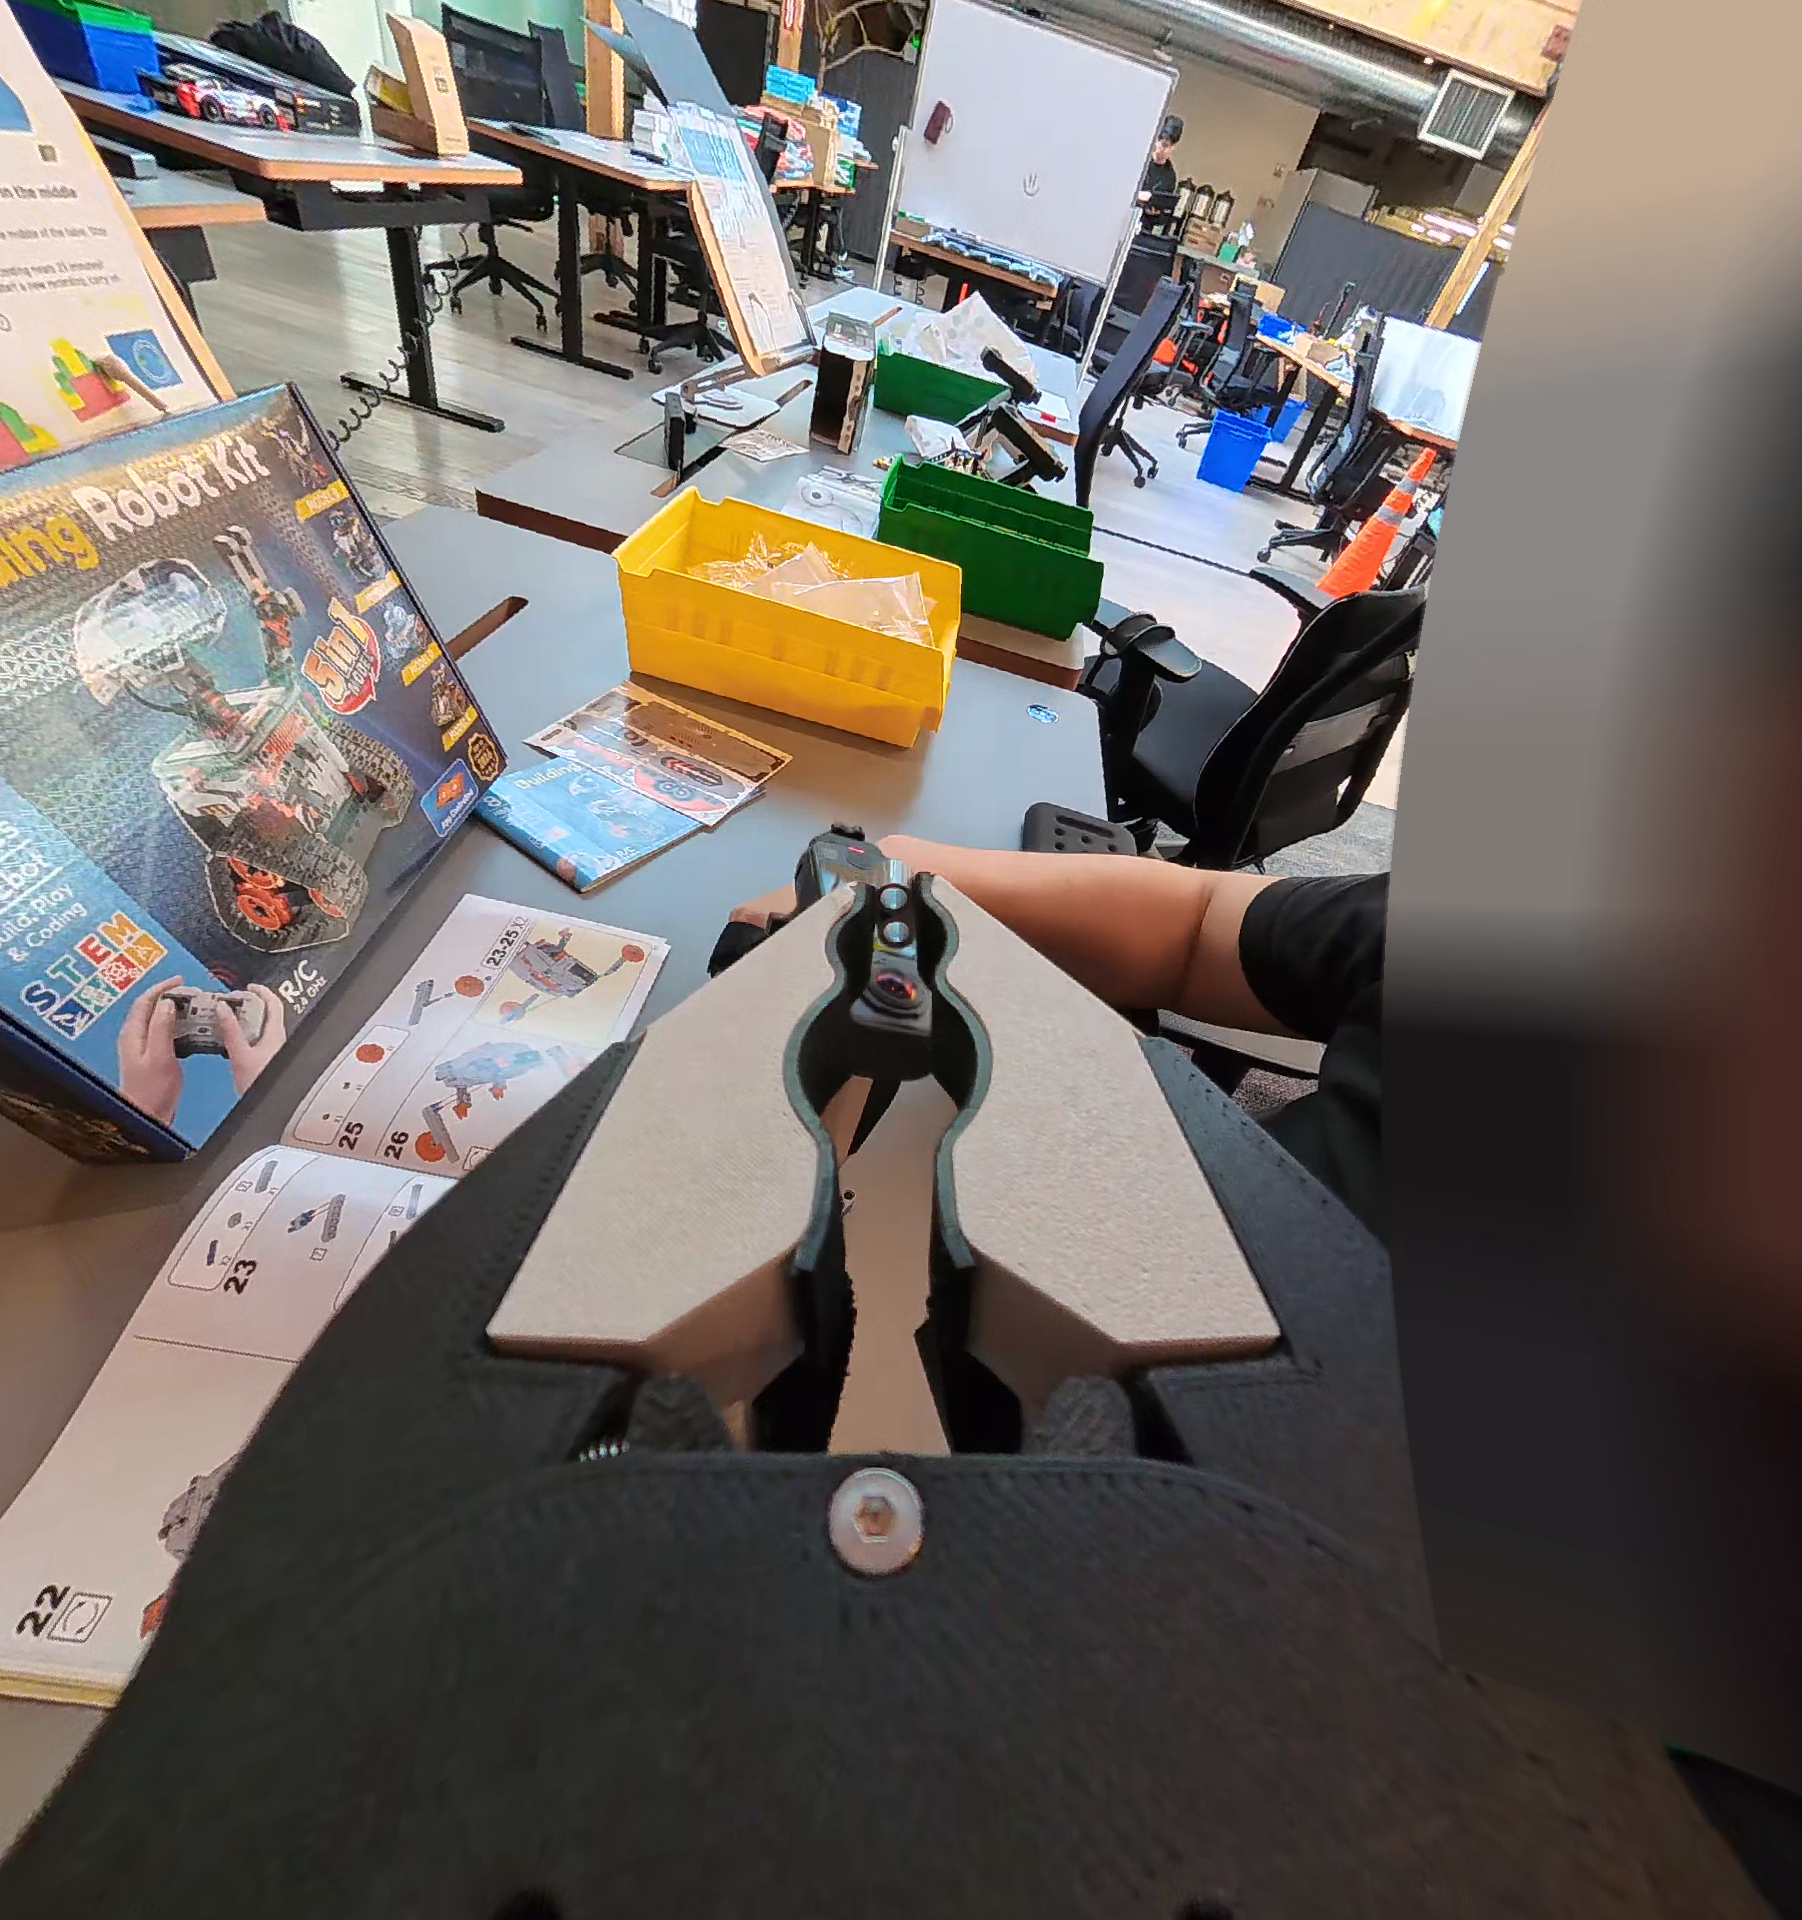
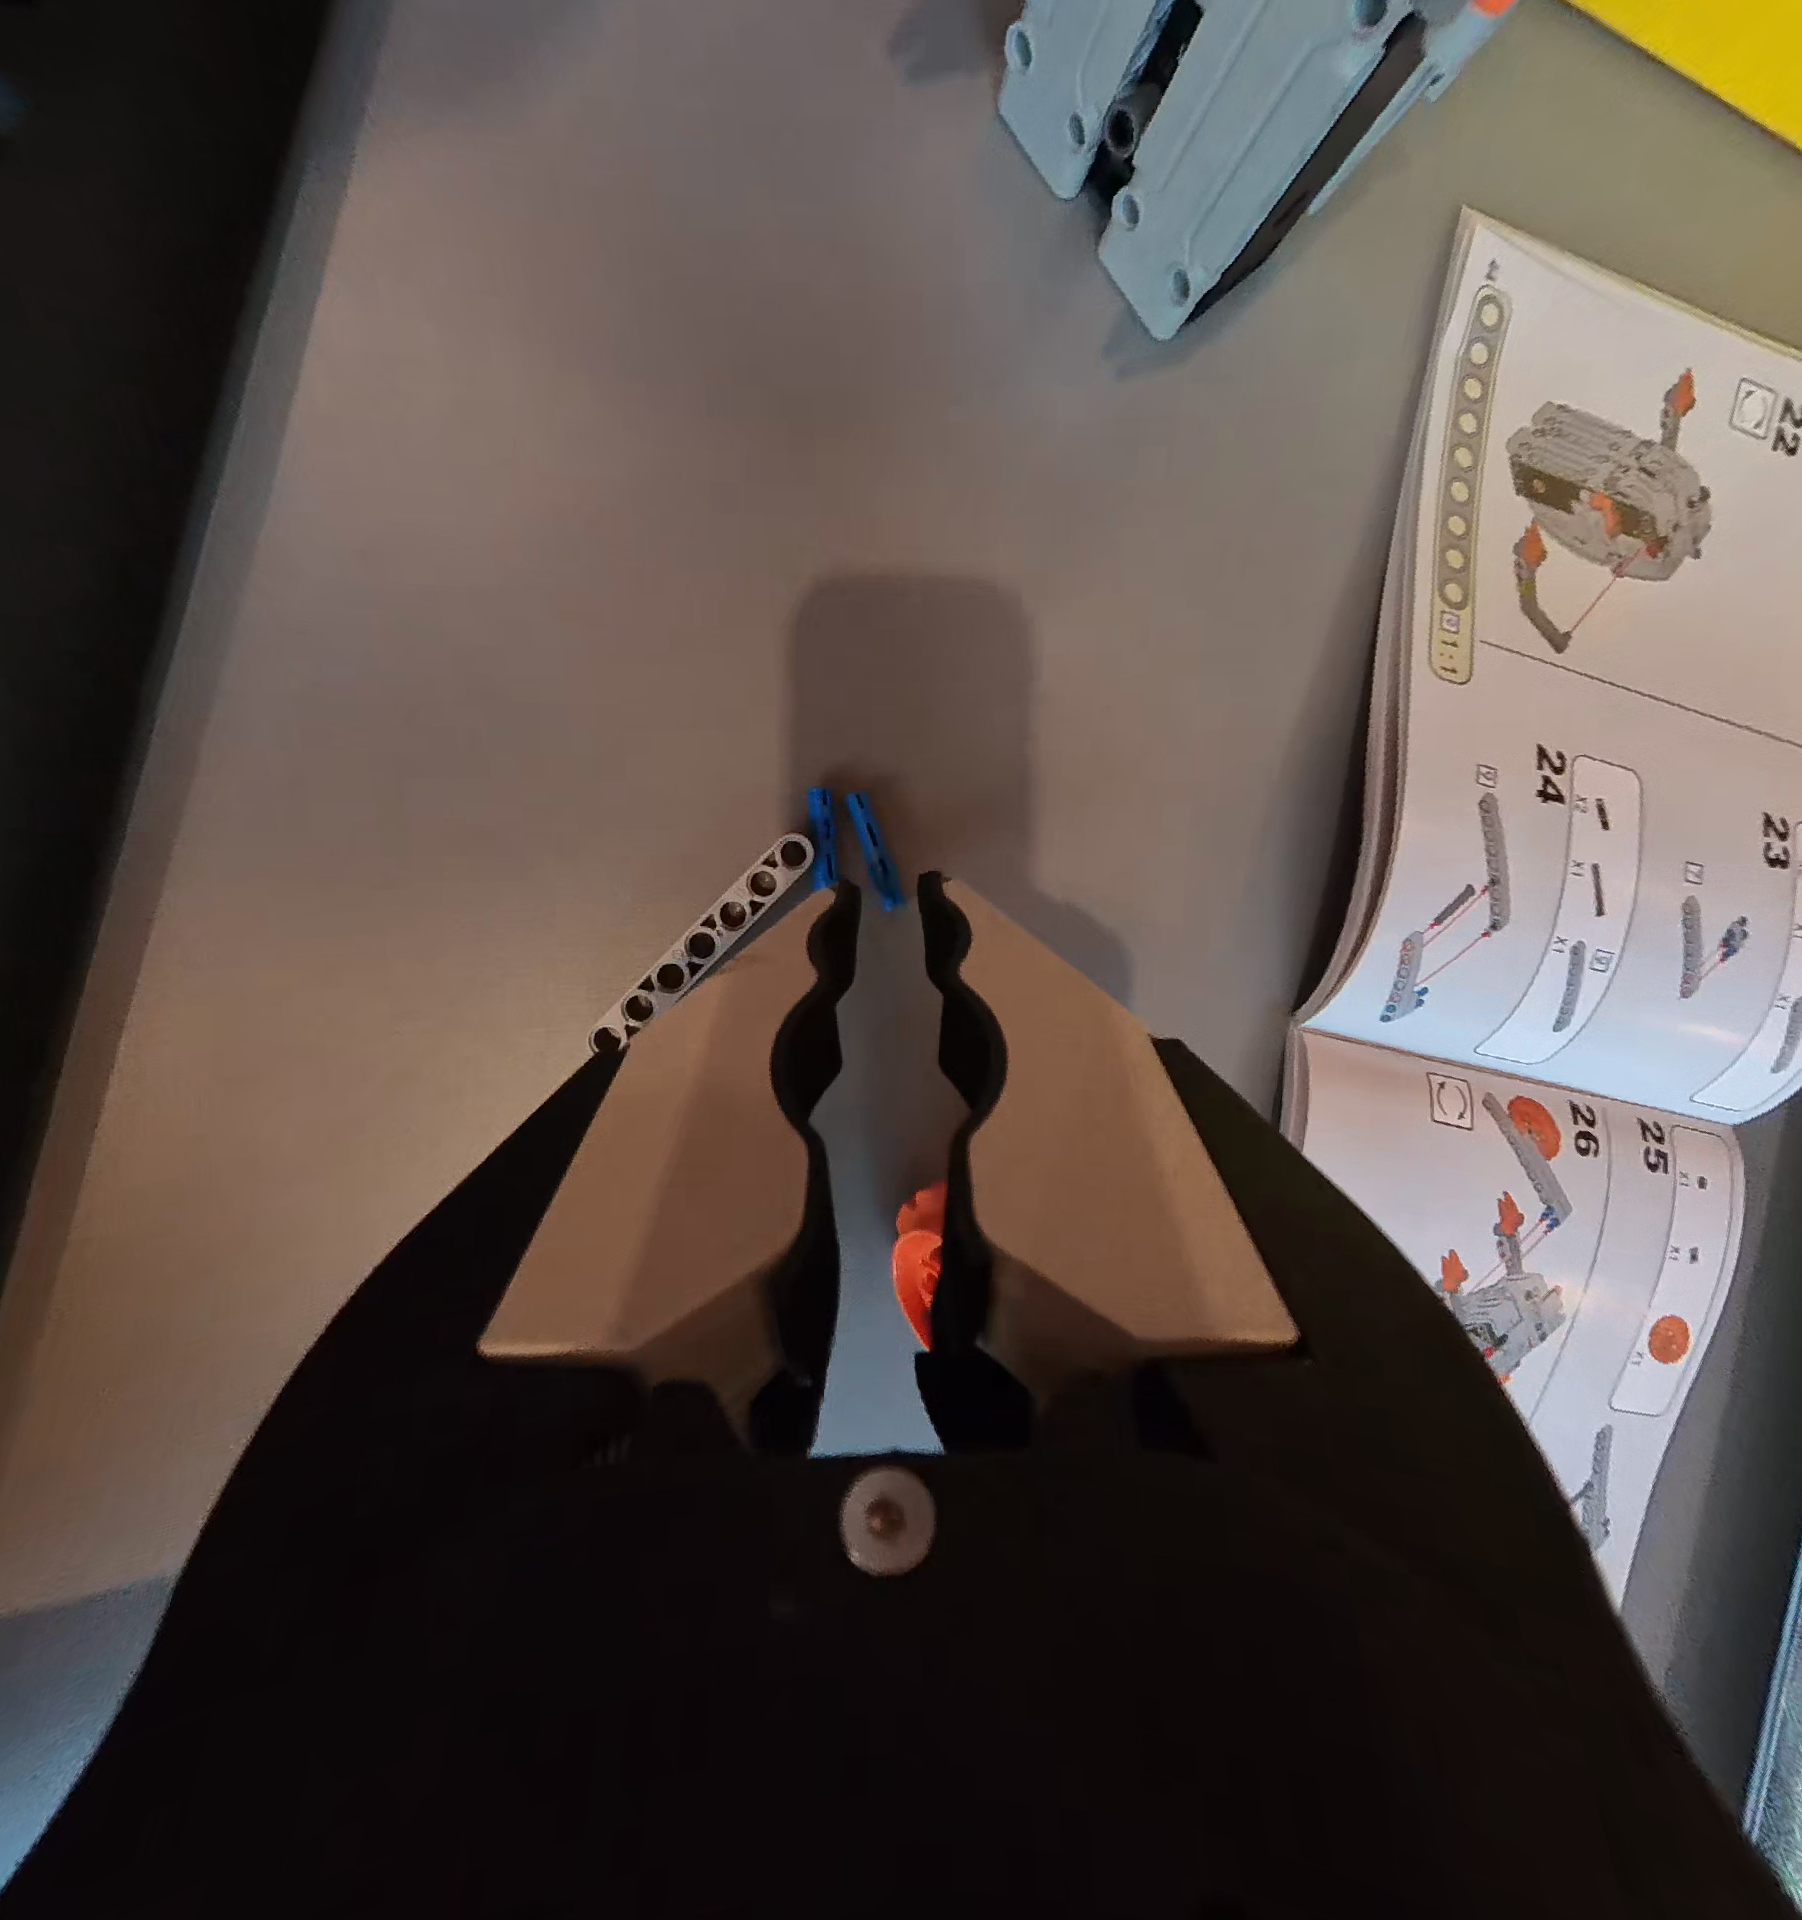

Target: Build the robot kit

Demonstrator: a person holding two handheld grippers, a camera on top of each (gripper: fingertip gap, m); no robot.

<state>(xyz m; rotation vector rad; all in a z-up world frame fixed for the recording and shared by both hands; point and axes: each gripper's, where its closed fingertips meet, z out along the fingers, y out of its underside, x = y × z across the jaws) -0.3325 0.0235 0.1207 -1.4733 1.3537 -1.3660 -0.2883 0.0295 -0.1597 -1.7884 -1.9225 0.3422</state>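
Note:
In the right wrist view my right gripper (image 2: 889, 885) hovers low over the grey table (image 2: 564, 520), jaws a narrow gap apart and holding nothing. Two small blue pins (image 2: 873, 854) lie on the table just beyond its tips. A grey beam with holes (image 2: 699, 948) lies beside the left finger. An orange gear (image 2: 921, 1262) shows under the gap. In the left wrist view my left gripper (image 1: 883, 888) is raised above the table, jaws a narrow gap apart and empty. Past its tips are a black device (image 1: 840, 868) and a person's forearm (image 1: 1084, 925).
An open instruction booklet (image 2: 1603, 727) lies at the right, also in the left wrist view (image 1: 409, 1122). A grey block assembly (image 2: 1219, 145) sits ahead. A blue kit box (image 1: 180, 769) stands at the left. A yellow bin (image 1: 783, 644), a green bin (image 1: 990, 561) and an office chair (image 1: 1281, 727) lie beyond. The gap from one gripper's tips to the other's is roughly 30 centimetres. The right tips stand about 7 centimetres off the orange gear (image 2: 921, 1262).

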